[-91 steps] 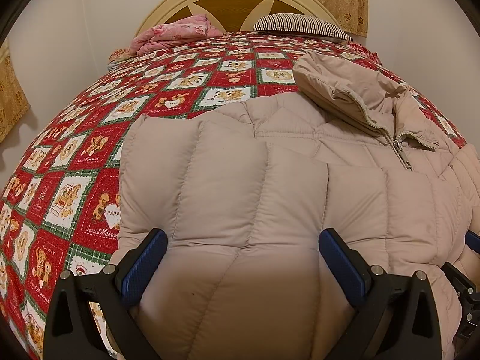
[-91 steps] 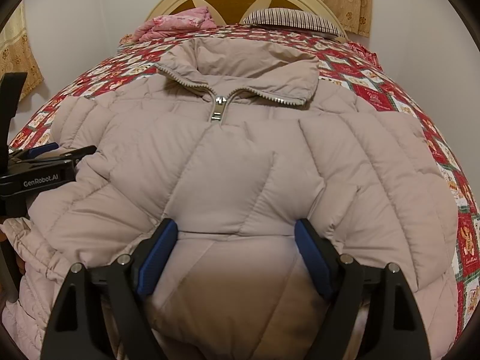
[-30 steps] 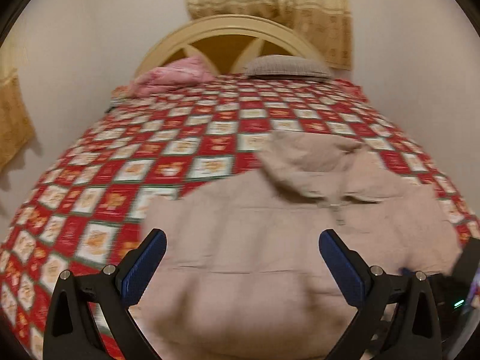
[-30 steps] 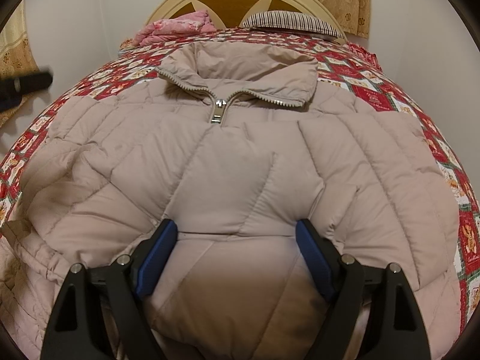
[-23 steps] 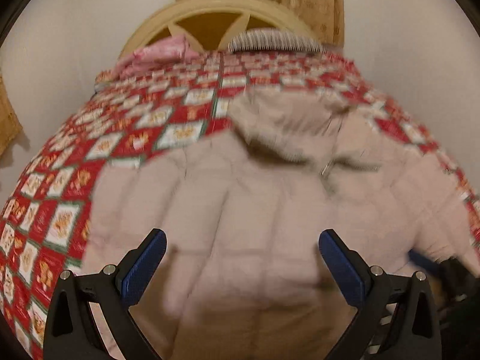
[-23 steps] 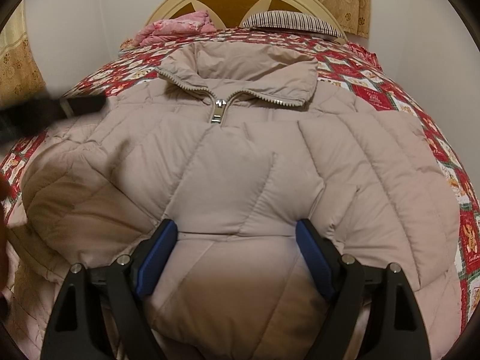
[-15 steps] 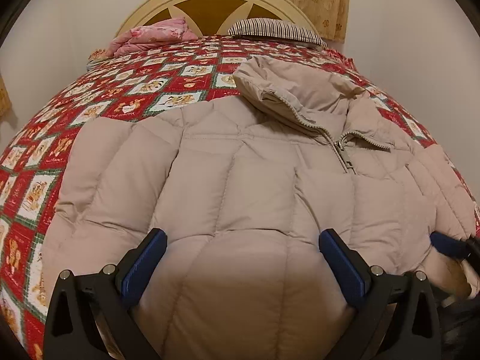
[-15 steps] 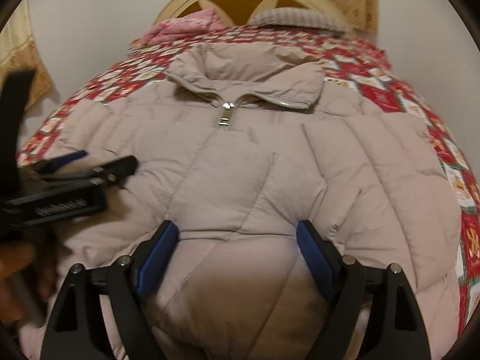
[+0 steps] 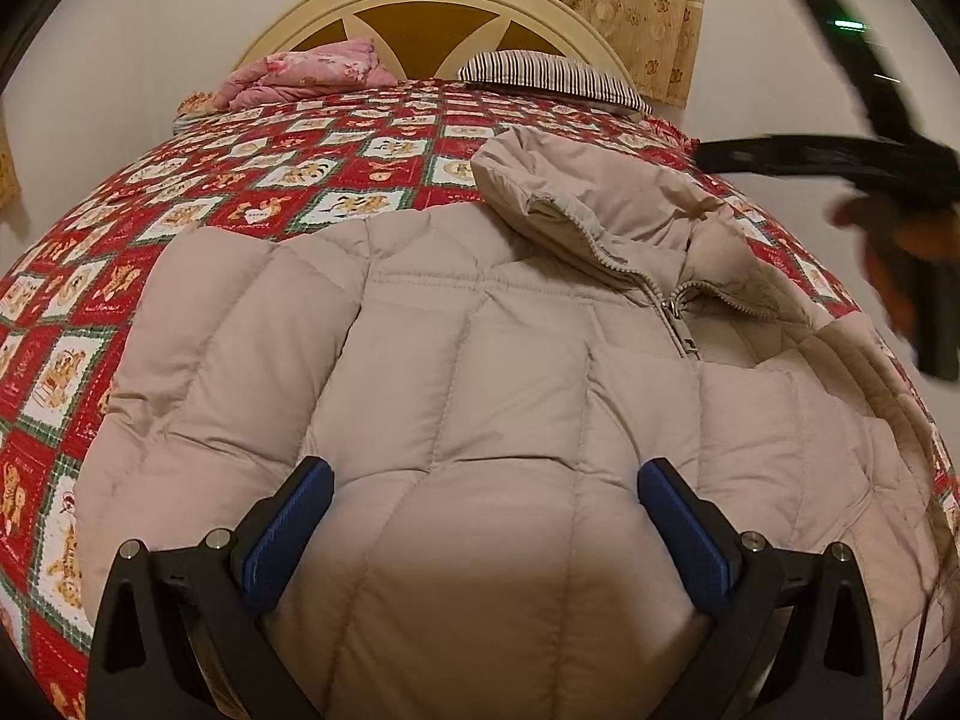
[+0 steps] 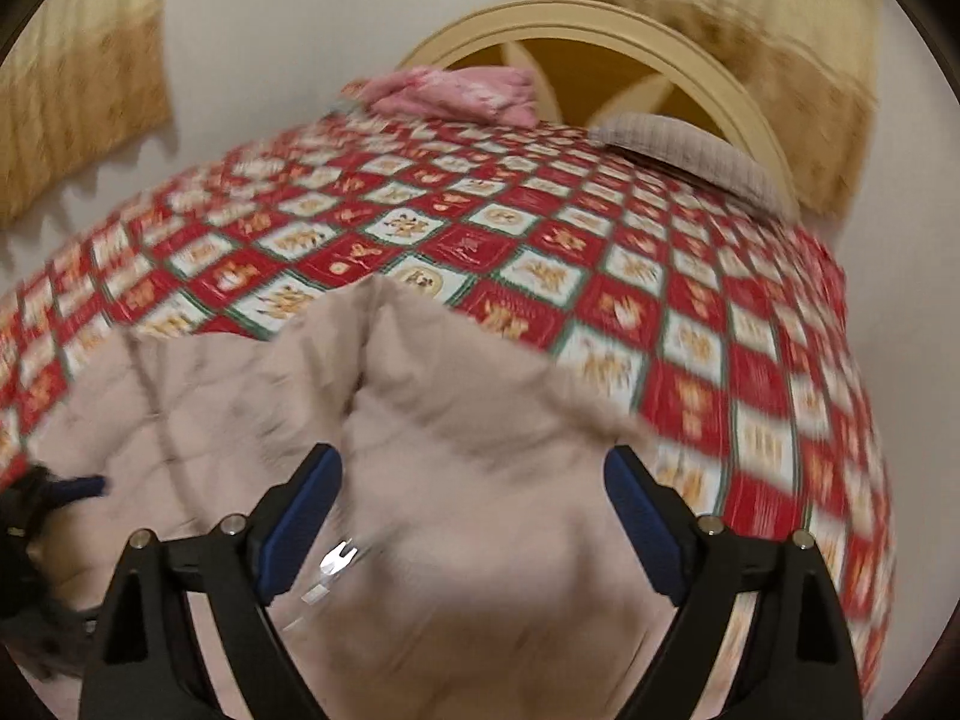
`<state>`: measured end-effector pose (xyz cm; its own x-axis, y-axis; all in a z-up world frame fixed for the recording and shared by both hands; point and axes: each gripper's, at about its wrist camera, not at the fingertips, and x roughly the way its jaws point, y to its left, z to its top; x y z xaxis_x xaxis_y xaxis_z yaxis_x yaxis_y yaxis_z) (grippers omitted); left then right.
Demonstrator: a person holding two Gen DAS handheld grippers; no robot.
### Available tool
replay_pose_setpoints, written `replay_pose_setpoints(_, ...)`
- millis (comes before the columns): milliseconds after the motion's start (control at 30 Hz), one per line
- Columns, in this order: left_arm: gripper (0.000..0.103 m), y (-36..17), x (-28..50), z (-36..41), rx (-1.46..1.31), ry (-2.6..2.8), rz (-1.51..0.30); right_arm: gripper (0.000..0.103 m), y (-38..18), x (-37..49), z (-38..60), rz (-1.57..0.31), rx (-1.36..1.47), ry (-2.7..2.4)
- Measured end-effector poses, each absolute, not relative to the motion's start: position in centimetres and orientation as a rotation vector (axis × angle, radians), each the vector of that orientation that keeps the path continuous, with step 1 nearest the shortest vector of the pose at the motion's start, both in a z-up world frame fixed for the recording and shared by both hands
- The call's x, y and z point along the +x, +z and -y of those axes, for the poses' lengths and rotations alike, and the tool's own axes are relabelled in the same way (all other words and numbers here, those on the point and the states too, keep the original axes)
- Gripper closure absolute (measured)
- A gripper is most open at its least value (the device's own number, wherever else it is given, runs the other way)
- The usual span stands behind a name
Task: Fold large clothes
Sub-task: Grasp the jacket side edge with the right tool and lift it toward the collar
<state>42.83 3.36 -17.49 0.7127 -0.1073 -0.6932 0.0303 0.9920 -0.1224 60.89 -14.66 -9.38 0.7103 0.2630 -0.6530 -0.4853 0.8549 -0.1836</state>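
A beige quilted puffer jacket (image 9: 480, 396) lies front up on the bed, zipped, with its collar (image 9: 576, 204) toward the headboard. My left gripper (image 9: 483, 516) is open and empty, low over the jacket's lower front. My right gripper (image 10: 474, 504) is open and empty, raised above the jacket's collar area (image 10: 420, 384); its view is blurred by motion. The right gripper shows as a dark blurred shape at the upper right of the left wrist view (image 9: 888, 162). The left gripper's tip shows at the left edge of the right wrist view (image 10: 66, 489).
The bed has a red and white patchwork quilt (image 9: 252, 204). A pink folded blanket (image 9: 306, 75) and a striped pillow (image 9: 546, 75) lie by the cream headboard (image 9: 438, 0). Curtains (image 9: 624, 6) hang behind. White walls stand on both sides.
My right gripper has lifted off the jacket and swung up and to the right. My left gripper came back down low over the jacket's front after swinging up.
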Motion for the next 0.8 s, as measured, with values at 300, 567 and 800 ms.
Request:
replay_pose_setpoints(300, 0.001, -17.5, 42.8, -3.7, -0.131, -0.091, -0.768, 0.011, -11.7, 70.4, 13.3, -0.816, -0.43, 0.591)
replay_pose_setpoints(567, 0.001, -17.6, 42.9, -3.9, -0.142, -0.095, -0.767, 0.08, -13.5, 69.0, 12.4, -0.87, -0.549, 0.671)
replay_pose_setpoints(800, 0.001, -17.6, 42.8, -3.9, -0.148, -0.097, -0.764, 0.092, -11.1, 59.0, 12.2, -0.631, -0.621, 0.513)
